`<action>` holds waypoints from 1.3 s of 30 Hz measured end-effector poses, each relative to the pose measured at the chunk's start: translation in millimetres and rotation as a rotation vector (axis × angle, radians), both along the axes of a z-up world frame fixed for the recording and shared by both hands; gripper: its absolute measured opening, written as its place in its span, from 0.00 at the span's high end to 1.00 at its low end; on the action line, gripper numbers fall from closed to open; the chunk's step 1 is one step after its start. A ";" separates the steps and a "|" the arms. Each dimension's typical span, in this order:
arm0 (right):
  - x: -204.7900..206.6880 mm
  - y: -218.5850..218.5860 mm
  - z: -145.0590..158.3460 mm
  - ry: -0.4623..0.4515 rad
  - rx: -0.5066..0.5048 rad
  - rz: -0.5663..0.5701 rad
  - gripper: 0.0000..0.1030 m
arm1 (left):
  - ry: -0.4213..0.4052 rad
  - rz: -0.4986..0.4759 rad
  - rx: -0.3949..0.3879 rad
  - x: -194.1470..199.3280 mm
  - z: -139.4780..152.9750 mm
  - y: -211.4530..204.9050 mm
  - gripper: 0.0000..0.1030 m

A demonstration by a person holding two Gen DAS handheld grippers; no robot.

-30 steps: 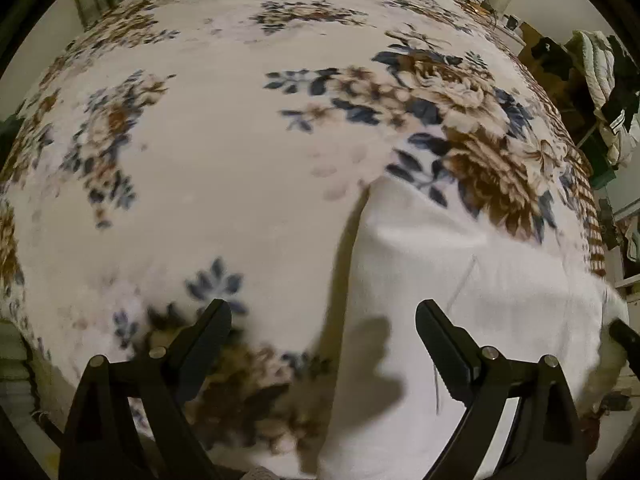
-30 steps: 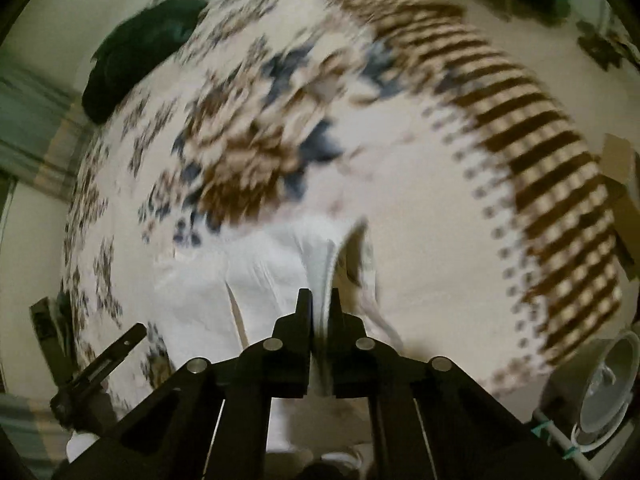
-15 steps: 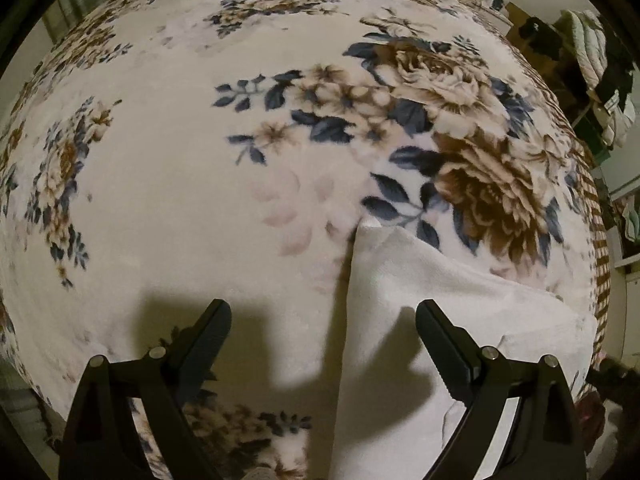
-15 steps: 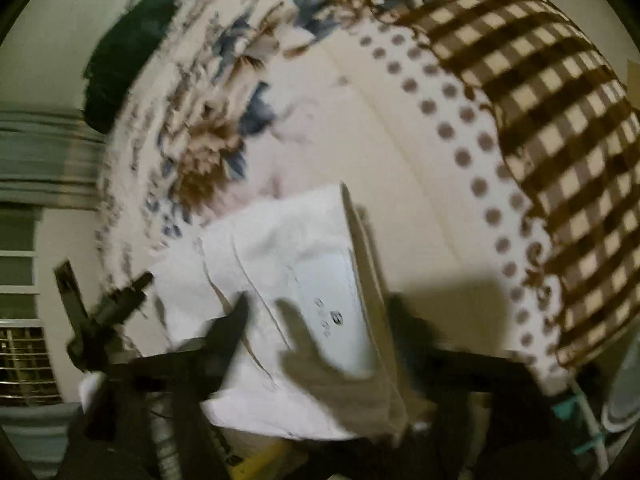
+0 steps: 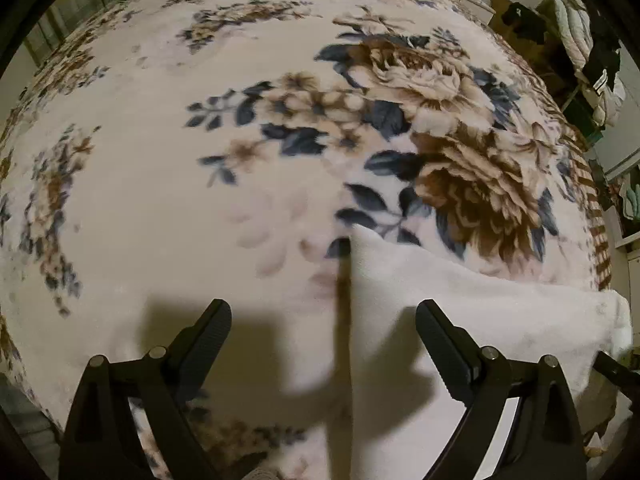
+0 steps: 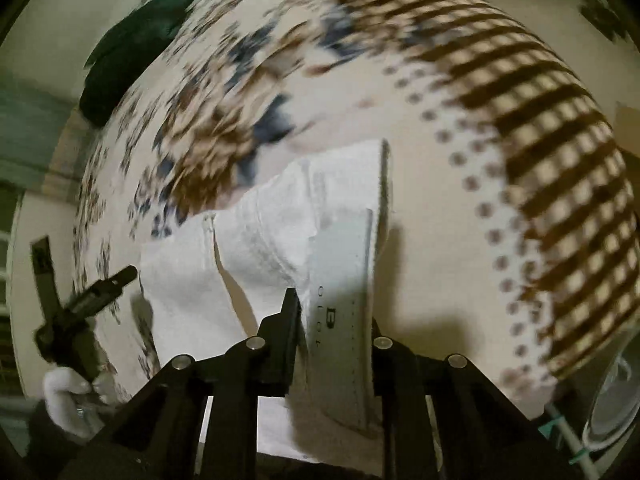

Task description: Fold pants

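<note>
White pants point(image 5: 460, 304) lie folded on a floral blanket point(image 5: 200, 208); their left edge runs between my left gripper's fingers. My left gripper point(image 5: 323, 320) is open and empty, just above the blanket. In the right wrist view the pants point(image 6: 272, 240) show their grey waistband point(image 6: 344, 312), which rises between the fingers of my right gripper point(image 6: 334, 312). Its jaws stand apart around the waistband, and I cannot tell if they grip it. The left gripper also shows at the left of the right wrist view point(image 6: 80, 304), held by a white-gloved hand.
The blanket has a brown checked border point(image 6: 540, 128) at its edge. A dark green bundle point(image 6: 132, 52) lies at the bed's far side. Hanging clothes and clutter point(image 5: 580, 40) stand beyond the bed. A clear container point(image 6: 612, 400) sits off the bed's edge.
My right gripper let go of the pants' waistband, opened wide, and now has come back around it. My left gripper moved a little forward over the blanket, still open.
</note>
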State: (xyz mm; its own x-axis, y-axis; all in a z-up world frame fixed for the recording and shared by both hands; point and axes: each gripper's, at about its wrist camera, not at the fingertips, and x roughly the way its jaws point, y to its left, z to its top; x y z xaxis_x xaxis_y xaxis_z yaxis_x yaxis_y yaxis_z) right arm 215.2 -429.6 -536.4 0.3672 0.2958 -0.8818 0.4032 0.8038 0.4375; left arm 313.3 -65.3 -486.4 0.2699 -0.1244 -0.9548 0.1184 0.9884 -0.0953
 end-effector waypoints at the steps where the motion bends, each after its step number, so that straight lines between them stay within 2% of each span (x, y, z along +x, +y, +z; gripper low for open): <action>1: -0.8 -7.9 0.6 0.008 -0.012 -0.010 0.80 | 0.016 0.008 -0.016 5.4 -7.2 -3.5 0.08; 5: 6.8 -22.6 -21.1 0.065 -0.007 0.015 0.80 | 0.055 0.045 -0.017 24.0 -32.8 -6.9 0.05; 6: 11.2 -21.3 -29.3 0.077 -0.017 0.022 0.78 | 0.069 0.057 -0.018 29.9 -40.3 -4.2 0.01; 8: 19.8 -23.2 -47.3 0.110 -0.017 0.019 0.69 | 0.095 0.076 -0.043 36.4 -45.7 1.5 0.00; 9: 22.7 -26.8 -56.6 0.135 -0.012 0.007 0.52 | 0.102 0.076 -0.051 37.1 -42.8 3.2 0.00; 10: 23.5 -29.4 -61.7 0.153 -0.006 -0.001 0.40 | 0.094 0.066 -0.042 34.6 -35.5 3.7 0.00; 13: 8.4 -49.7 -64.7 0.135 0.142 -0.088 0.28 | 0.039 0.033 -0.032 11.7 -4.8 7.1 0.01; 16: -28.6 -66.1 -50.1 0.076 0.222 -0.178 0.28 | 0.022 0.030 -0.074 -31.0 16.7 12.3 0.01; 18: -60.6 -70.9 -46.6 0.065 0.271 -0.238 0.28 | 0.049 0.028 -0.109 -61.6 17.6 11.3 0.01; 20: -89.2 -67.9 -52.9 0.054 0.358 -0.277 0.28 | 0.090 0.020 -0.147 -84.0 10.5 6.3 0.01; 23: -108.9 -60.4 -64.2 0.002 0.447 -0.324 0.28 | 0.156 0.021 -0.187 -112.9 -10.1 -6.0 0.01; 25: -111.9 -57.2 -70.3 0.003 0.457 -0.385 0.28 | 0.192 0.021 -0.147 -122.6 -27.3 -11.9 0.01; 27: -115.3 -60.2 -63.2 -0.009 0.451 -0.422 0.28 | 0.209 0.002 -0.103 -131.3 -44.0 -12.1 0.00; 30: -117.3 -60.7 -48.0 0.003 0.348 -0.419 0.28 | 0.223 0.025 -0.171 -142.2 -54.5 -0.3 0.00; 32: -122.6 -61.2 -42.2 0.044 0.274 -0.408 0.28 | 0.231 0.027 -0.186 -147.4 -53.5 4.4 0.00; 34: -129.1 -62.5 -47.1 0.081 0.260 -0.384 0.28 | 0.235 0.025 -0.188 -151.4 -50.9 6.8 0.00; 36: -137.5 -65.3 -60.9 0.102 0.307 -0.397 0.28 | 0.241 0.027 -0.195 -154.3 -50.4 8.2 0.00; 39: -135.4 -61.5 -95.2 0.086 0.487 -0.411 0.28 | 0.250 0.038 -0.204 -154.8 -53.4 9.9 0.00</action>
State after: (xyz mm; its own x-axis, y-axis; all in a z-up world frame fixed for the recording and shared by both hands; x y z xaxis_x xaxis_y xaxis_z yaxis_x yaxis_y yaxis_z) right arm 79.8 -491.1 -631.6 0.4698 0.5200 -0.7133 0.6862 0.2932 0.6657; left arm 158.5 -55.4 -539.8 0.0385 -0.3145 -0.9485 0.0302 0.9491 -0.3135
